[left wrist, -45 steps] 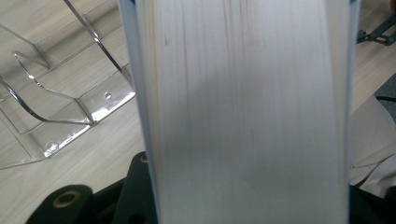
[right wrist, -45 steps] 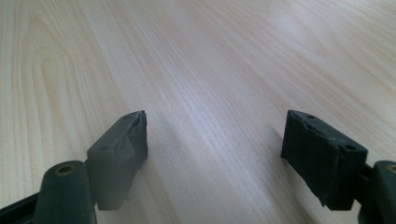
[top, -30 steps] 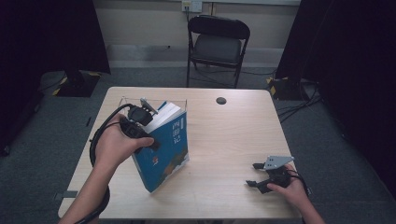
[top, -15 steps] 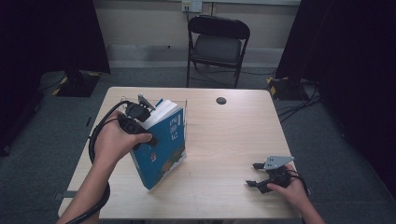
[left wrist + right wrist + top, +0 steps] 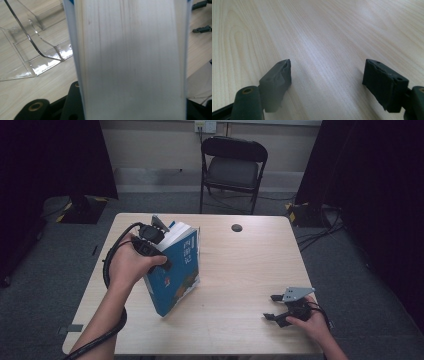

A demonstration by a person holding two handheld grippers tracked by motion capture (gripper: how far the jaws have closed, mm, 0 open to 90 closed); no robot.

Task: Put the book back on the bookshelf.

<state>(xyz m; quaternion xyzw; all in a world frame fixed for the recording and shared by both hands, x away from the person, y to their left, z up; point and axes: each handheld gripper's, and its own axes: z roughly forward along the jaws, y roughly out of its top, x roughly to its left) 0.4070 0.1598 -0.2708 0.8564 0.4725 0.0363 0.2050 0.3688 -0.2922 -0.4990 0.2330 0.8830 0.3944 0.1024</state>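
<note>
At the left of the high view, the left gripper (image 5: 152,247) is clamped across a thick blue book (image 5: 175,272), which stands tilted on one lower corner on the wooden table (image 5: 240,270), left of its middle. The left hand (image 5: 127,265) wraps the gripper's body, and a black cable (image 5: 112,265) loops down beside the forearm. In the left gripper view, the book's pale page edges (image 5: 130,60) run up between the jaws, with a clear plastic stand (image 5: 32,47) lying on the table just beside the book. Farther right, a small dark disc (image 5: 236,227) sits near the far edge. At the near right corner, the right gripper (image 5: 275,307) rests low over bare wood, well apart from the book; its pads (image 5: 275,82) stand wide apart with nothing between them.
</note>
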